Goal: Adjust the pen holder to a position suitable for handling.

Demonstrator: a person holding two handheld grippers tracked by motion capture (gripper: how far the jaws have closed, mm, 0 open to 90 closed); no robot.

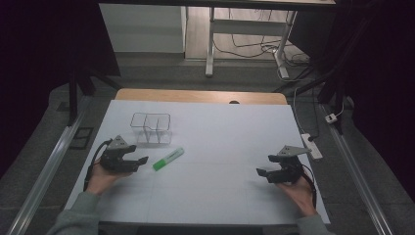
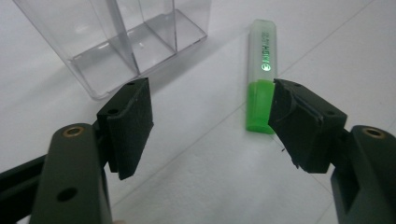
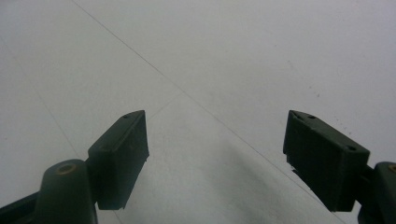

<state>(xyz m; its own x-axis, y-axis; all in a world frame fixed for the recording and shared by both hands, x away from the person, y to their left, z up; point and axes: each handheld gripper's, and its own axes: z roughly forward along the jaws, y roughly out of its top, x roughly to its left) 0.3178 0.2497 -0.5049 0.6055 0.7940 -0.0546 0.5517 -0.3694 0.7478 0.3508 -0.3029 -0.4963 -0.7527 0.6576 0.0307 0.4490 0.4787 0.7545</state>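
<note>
White paper covers the worktop (image 1: 205, 191), and beyond its far edge a dim floor with desk legs and trailing cables is seen. Toward ten o'clock from the middle of the sheet a clear plastic organizer (image 1: 150, 129) is stood upright, its open top divided into compartments, presumably so that something can be dropped in from above. Just at its five o'clock, close by but apart from it, a green highlighter (image 1: 168, 158) is laid flat on the paper, its length running from eight o'clock to two o'clock; lying free like this, it is judged to be the thing meant for pickup. The left gripper (image 1: 138, 160) is held low at nine o'clock of the highlighter, aimed toward it. In the left gripper view its fingers (image 2: 128, 122) are spread wide and nothing is held between them; the green end of the highlighter (image 2: 261, 74) is seen right at the tip of the right-hand finger, though whether it is touched cannot be told. The right gripper (image 1: 262, 172) is kept well apart at the four o'clock side of the sheet, probably parked out of the way; its fingers (image 3: 120, 154) are likewise wide apart, with bare paper beneath.
</note>
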